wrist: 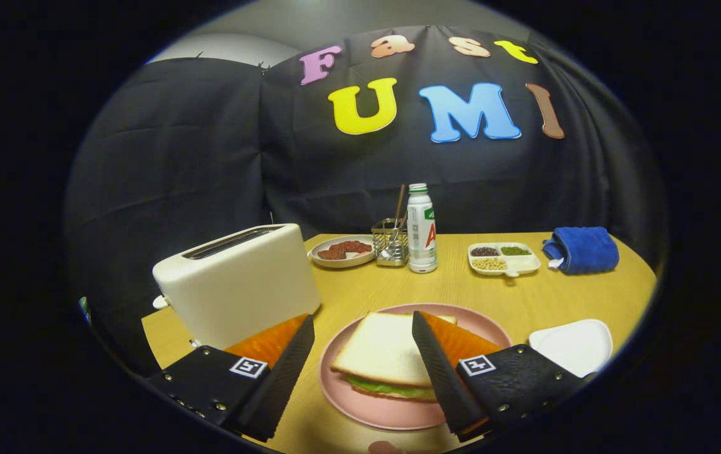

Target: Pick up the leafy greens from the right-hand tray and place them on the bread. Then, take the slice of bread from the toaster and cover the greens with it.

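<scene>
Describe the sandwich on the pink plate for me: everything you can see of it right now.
The sandwich lies flat on the pink plate, just ahead of the open gripper, between its spread fingers. A white, square top slice of bread with a pale crust edge covers it. Under its near edge, green leafy greens peek out, with the browner edge of a bottom slice beneath them. The right finger overlaps its right side in this view; whether it touches is unclear. The stack looks even and squared.

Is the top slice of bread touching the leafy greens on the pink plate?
Touching. In the gripper view, the top slice of bread lies directly on the leafy greens, no gap along the front edge. The open gripper holds nothing.
</scene>
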The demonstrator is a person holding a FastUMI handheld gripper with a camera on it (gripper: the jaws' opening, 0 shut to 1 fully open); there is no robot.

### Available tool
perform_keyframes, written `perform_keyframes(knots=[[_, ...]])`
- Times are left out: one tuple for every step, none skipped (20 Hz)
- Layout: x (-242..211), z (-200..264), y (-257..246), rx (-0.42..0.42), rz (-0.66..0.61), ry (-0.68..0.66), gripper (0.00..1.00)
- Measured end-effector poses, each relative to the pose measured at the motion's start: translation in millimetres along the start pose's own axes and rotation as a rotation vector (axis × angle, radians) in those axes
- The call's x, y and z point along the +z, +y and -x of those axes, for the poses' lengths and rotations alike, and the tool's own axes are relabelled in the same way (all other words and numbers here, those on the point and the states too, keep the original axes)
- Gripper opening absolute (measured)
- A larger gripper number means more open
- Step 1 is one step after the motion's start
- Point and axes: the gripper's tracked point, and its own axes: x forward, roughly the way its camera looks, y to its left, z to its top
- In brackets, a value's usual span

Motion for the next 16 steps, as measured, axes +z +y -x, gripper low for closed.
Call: perform_keyframes(knots=[[11, 4, -13, -0.021, 0.015, -0.015, 0.95], [20, 8, -24, -0.037, 0.025, -0.027, 0.95], [31, 13, -36, -0.053, 0.035, -0.04, 0.95], [43, 19, -48, -0.072, 0.043, -0.057, 0.95], [56, 25, -61, -0.093, 0.052, -0.078, 0.95], [68, 32, -76, -0.121, 0.067, -0.098, 0.95], [82, 40, -91, -0.152, 0.085, -0.12, 0.95], [92, 47, -103, -0.173, 0.098, -0.136, 0.95], [102, 54, -115, -0.187, 0.109, -0.153, 0.95], [111, 62, -129, -0.202, 0.115, -0.167, 0.95], [121, 70, -147, -0.223, 0.121, -0.185, 0.95], [128, 77, -163, -0.244, 0.13, -0.2, 0.95], [135, 86, -184, -0.272, 0.143, -0.213, 0.95], [137, 92, -203, -0.3, 0.154, -0.218, 0.95], [140, 102, -224, -0.329, 0.16, -0.219, 0.95], [145, 110, -244, -0.35, 0.165, -0.224, 0.95]])
